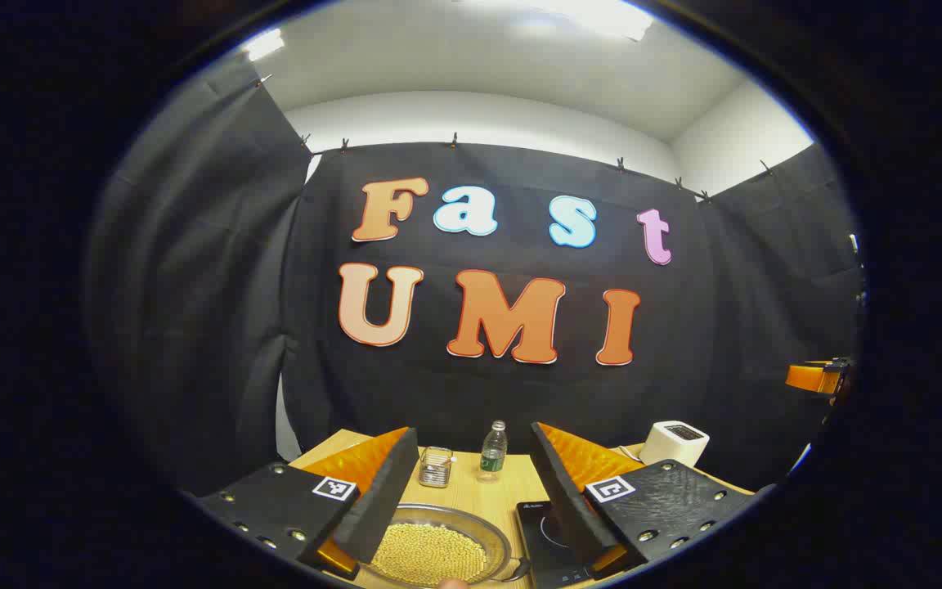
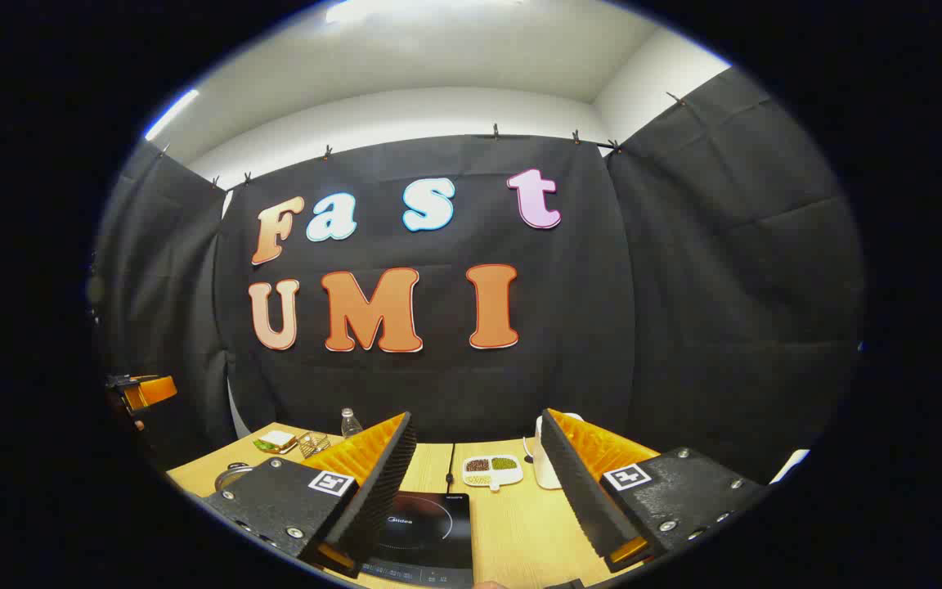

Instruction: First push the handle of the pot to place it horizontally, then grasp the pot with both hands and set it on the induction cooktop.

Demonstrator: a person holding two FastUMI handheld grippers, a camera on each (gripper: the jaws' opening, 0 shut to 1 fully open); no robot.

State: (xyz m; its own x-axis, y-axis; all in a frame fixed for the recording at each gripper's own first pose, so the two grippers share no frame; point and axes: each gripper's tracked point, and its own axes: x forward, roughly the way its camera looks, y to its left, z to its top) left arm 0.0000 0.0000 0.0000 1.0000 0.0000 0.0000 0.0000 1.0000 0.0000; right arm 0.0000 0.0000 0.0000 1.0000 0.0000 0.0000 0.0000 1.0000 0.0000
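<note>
Pot: your left gripper [image 1: 471,499] hangs right above the pot [image 1: 438,550], which sits on the table [image 1: 483,491] filled with pale round beans, its rim showing between your fingers.
Handle: a bit of it shows at the pot's right edge [image 1: 518,568], low in the left gripper view; you can't tell its axis from here.
Induction cooktop: just right of the pot in the left gripper view [image 1: 543,536], and straight under your right gripper [image 2: 479,491] in the right gripper view [image 2: 426,528].
Left gripper: fingers spread wide, holding nothing.
Right gripper: also wide apart, empty.
Nearer hand: your left, by a clear margin; the handle lies on the pot's cooktop side, so the push likely starts there.
Carry: pot goes rightward.
</note>
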